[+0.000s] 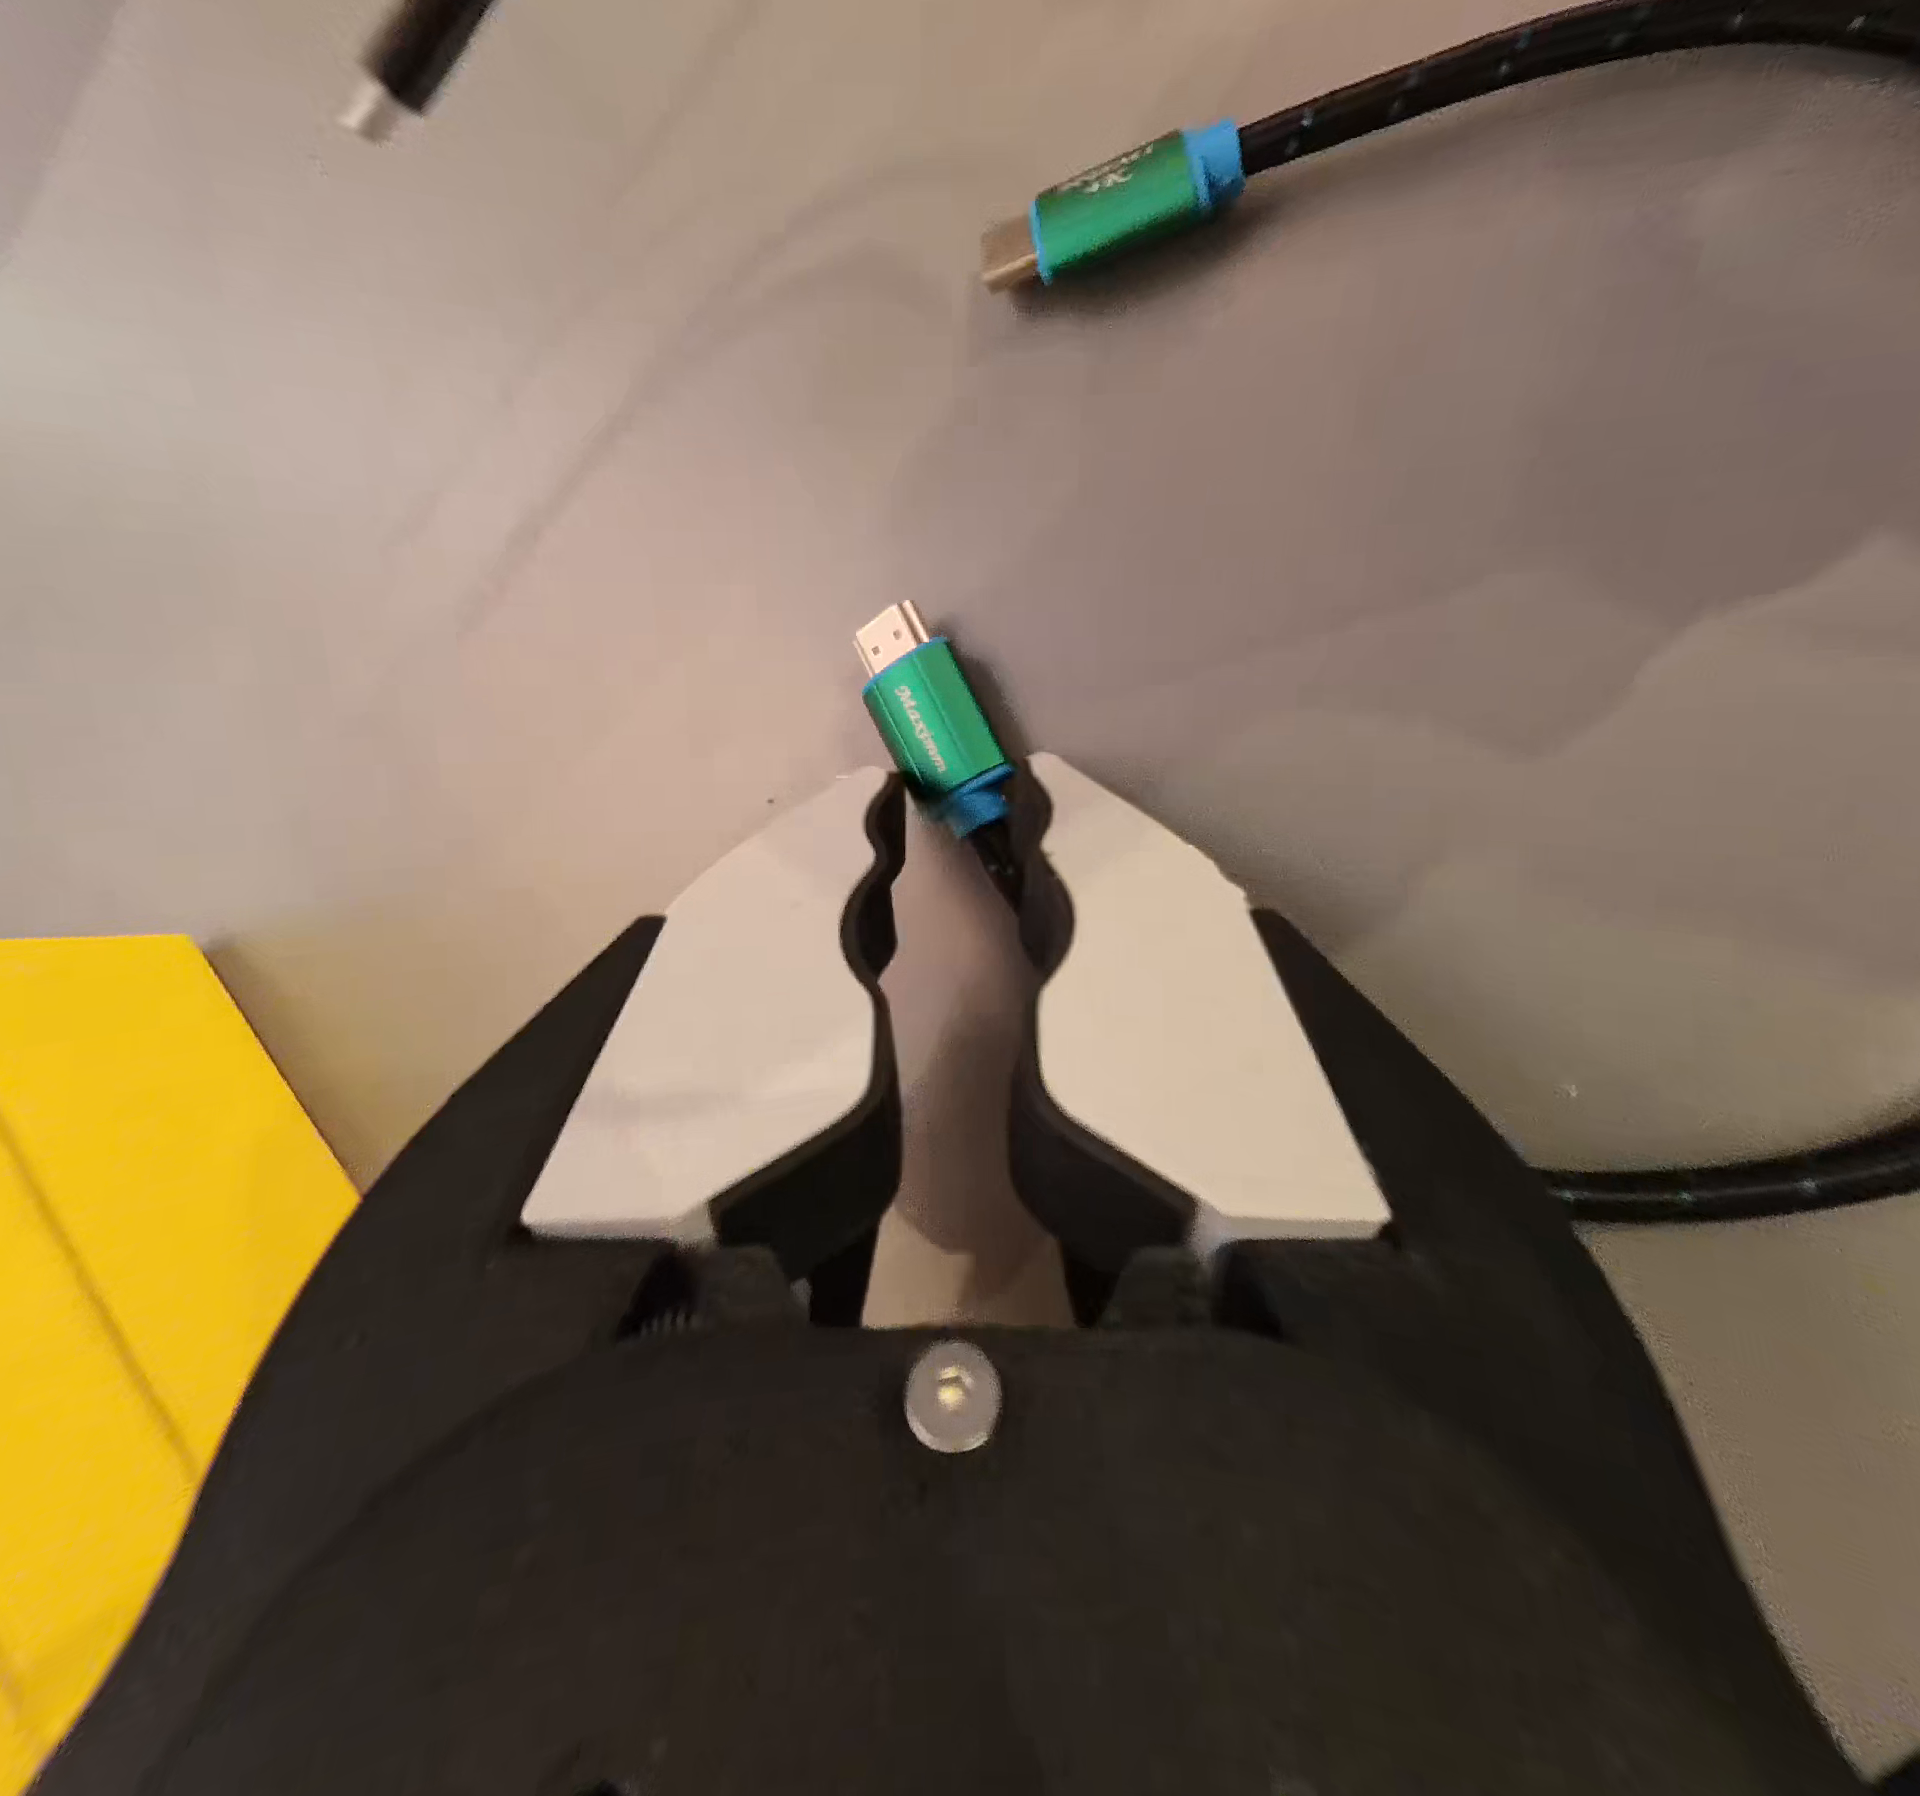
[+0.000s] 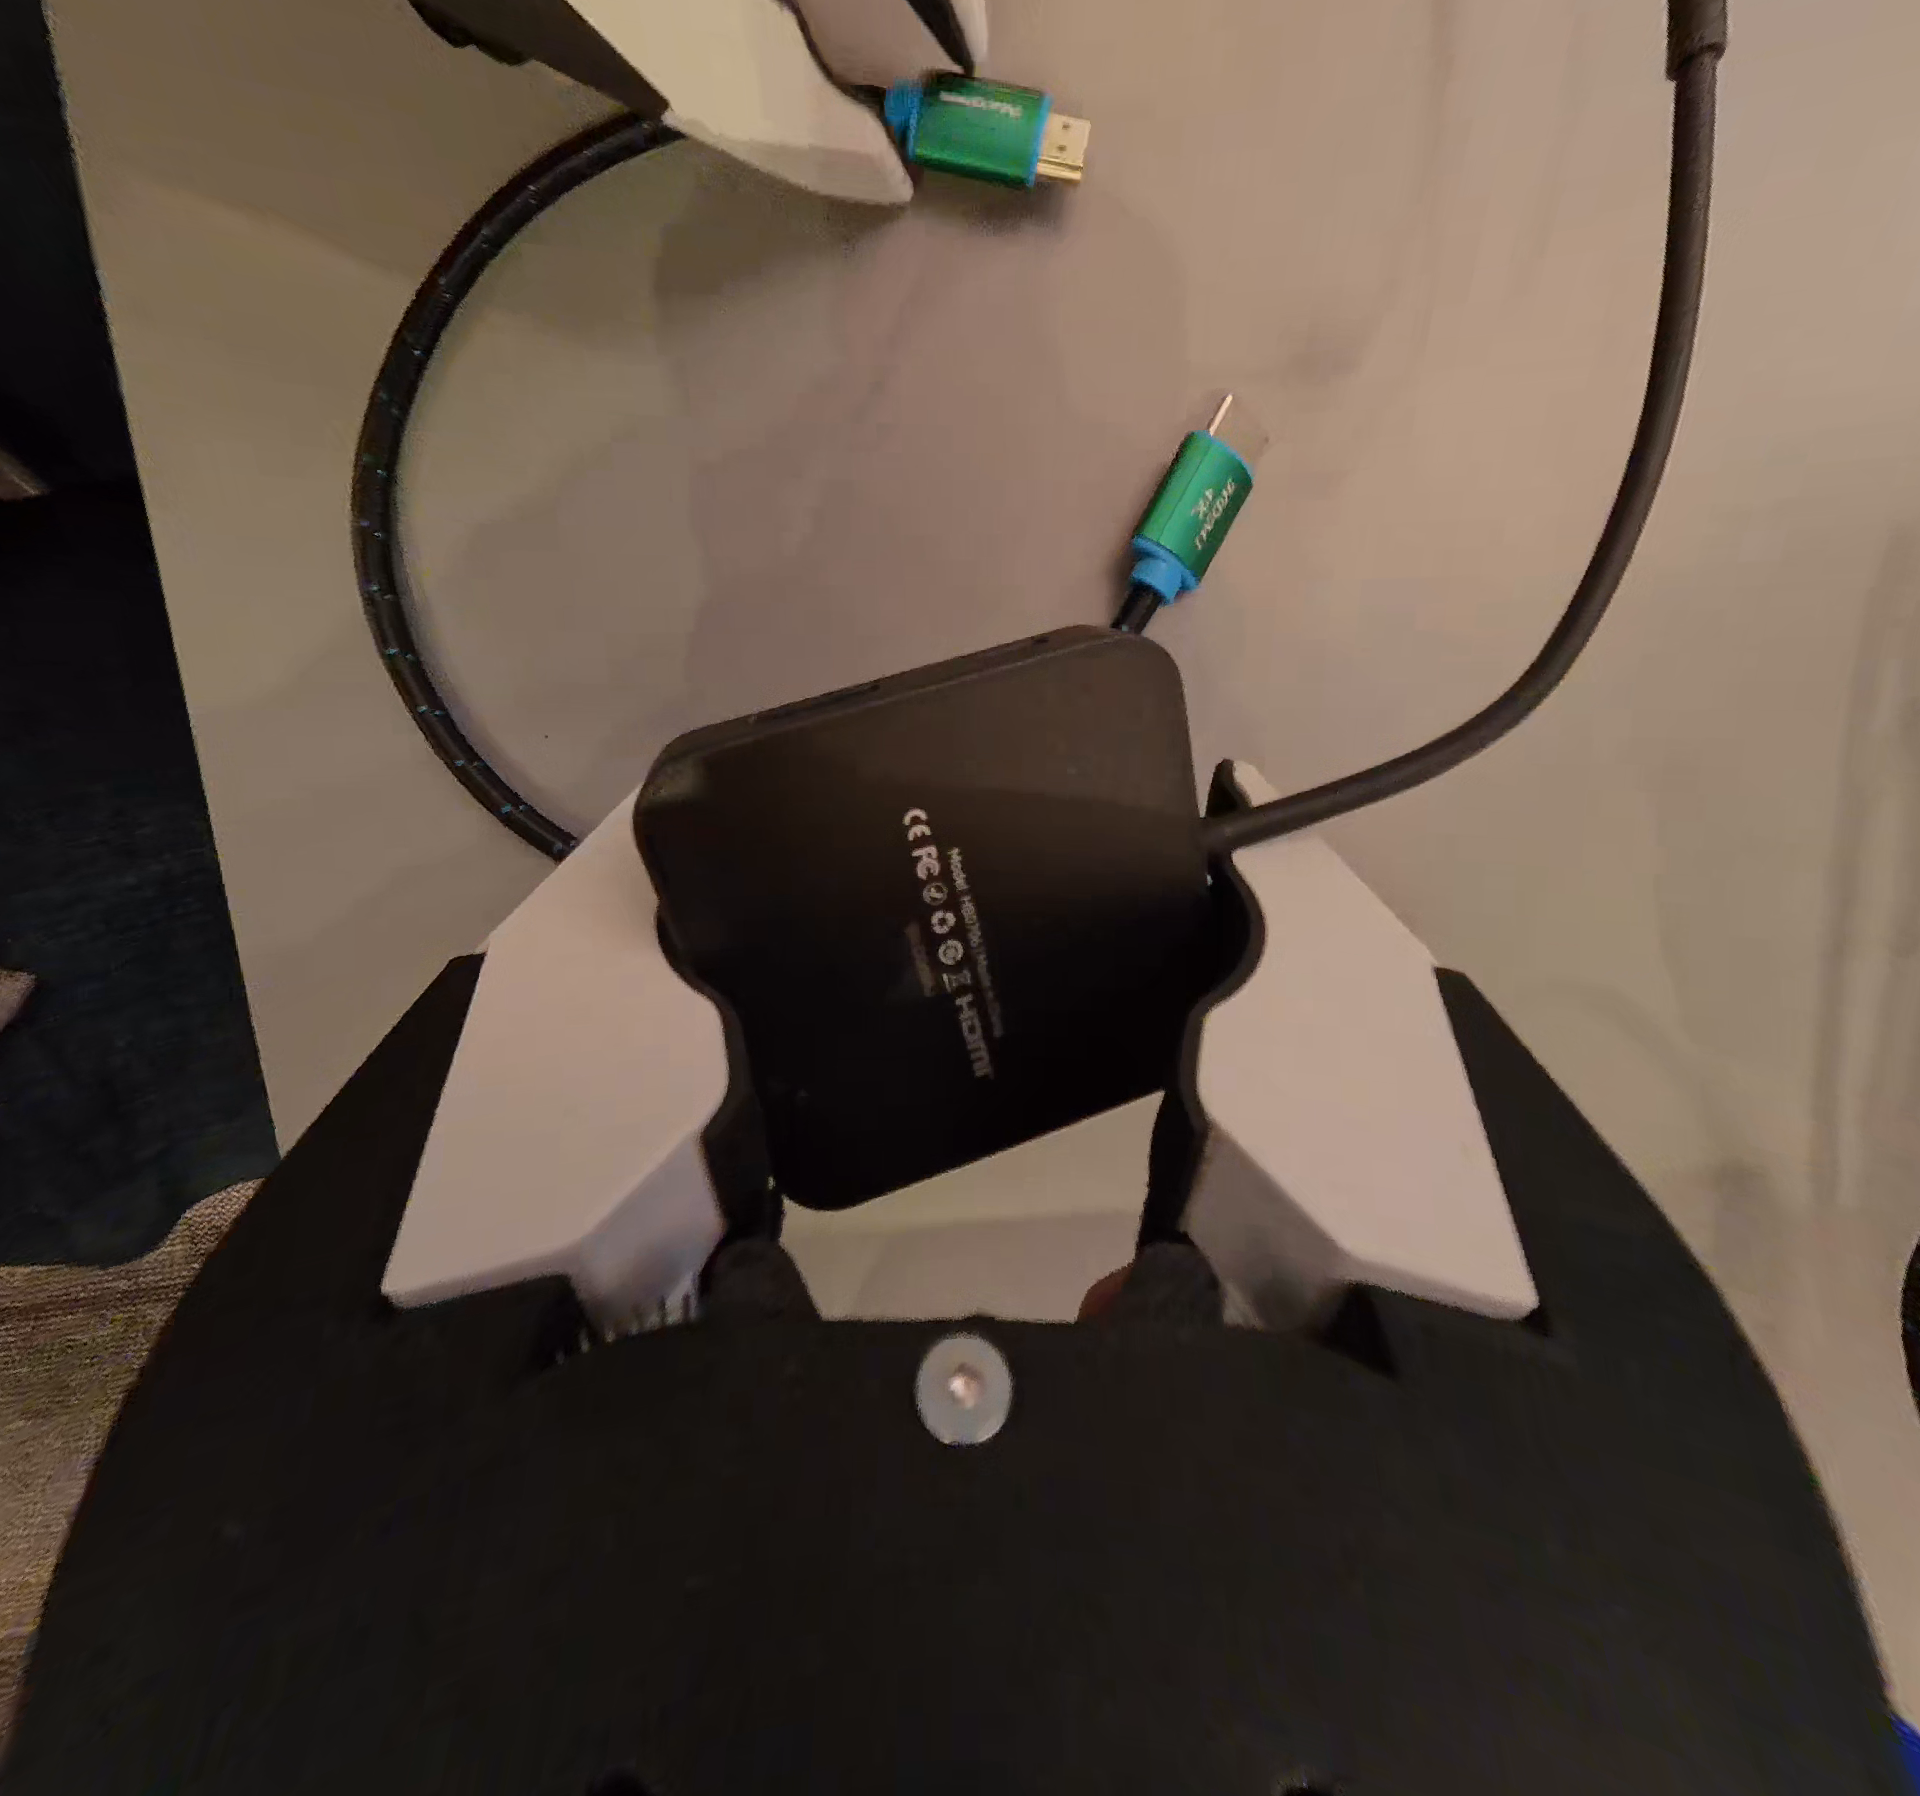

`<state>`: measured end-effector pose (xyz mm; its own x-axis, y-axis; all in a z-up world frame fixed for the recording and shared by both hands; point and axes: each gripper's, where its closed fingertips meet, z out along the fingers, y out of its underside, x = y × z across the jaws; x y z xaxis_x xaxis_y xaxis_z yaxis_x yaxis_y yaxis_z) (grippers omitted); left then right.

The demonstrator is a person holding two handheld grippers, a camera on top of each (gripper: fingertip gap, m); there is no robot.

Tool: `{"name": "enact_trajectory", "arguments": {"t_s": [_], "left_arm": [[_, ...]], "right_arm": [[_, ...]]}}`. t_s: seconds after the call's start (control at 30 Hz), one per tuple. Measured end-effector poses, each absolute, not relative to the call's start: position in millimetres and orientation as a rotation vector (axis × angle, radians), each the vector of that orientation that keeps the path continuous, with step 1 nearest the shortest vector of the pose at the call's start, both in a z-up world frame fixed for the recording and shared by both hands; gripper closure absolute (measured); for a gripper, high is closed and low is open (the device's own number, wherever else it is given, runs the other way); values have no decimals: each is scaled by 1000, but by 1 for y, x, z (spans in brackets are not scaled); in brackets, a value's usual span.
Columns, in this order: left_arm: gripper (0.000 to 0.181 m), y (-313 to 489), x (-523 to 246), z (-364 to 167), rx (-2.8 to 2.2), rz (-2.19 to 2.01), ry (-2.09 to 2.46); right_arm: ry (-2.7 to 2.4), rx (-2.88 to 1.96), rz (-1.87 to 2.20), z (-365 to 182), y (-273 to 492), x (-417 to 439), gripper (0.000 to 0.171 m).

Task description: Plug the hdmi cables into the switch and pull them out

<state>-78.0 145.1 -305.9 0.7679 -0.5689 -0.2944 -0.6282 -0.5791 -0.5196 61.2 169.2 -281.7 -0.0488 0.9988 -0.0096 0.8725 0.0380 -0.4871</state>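
Nearest the lens in the right wrist view, the flat black plastic HDMI switch with rounded corners [image 2: 925,915] is held off the table, pinched at its two side edges between the white fingers of the right gripper [image 2: 935,873]. A smooth black cable [image 2: 1621,541] leaves the switch's right edge and curves away toward the top of the picture.

In the left wrist view, the left gripper [image 1: 961,790] is seen closed on the blue collar of a green metal HDMI plug with a gold tip [image 1: 920,707]; the plug projects forward past the fingertips, and its black braided cable [image 2: 416,499] is looped across the pale grey table [image 1: 520,499]. The ports of the switch are not reached by this plug; the two are well apart.

A second green HDMI plug with a blue collar [image 1: 1117,203] lies loose on the table. A black plug with a silver tip [image 1: 426,32] is blurred at upper left. A yellow flat object [image 1: 125,1175] lies at the left edge.
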Motion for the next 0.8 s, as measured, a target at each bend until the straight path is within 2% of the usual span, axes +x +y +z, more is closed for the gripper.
{"name": "enact_trajectory", "arguments": {"t_s": [0.37,0.8], "left_arm": [[166,148,-84,-307,-2297,152,957],[166,153,-84,-293,-2230,281,1044]], "right_arm": [[-1998,-1999,433,-314,178,69,77],[-1996,-1971,439,-314,177,69,75]]}}
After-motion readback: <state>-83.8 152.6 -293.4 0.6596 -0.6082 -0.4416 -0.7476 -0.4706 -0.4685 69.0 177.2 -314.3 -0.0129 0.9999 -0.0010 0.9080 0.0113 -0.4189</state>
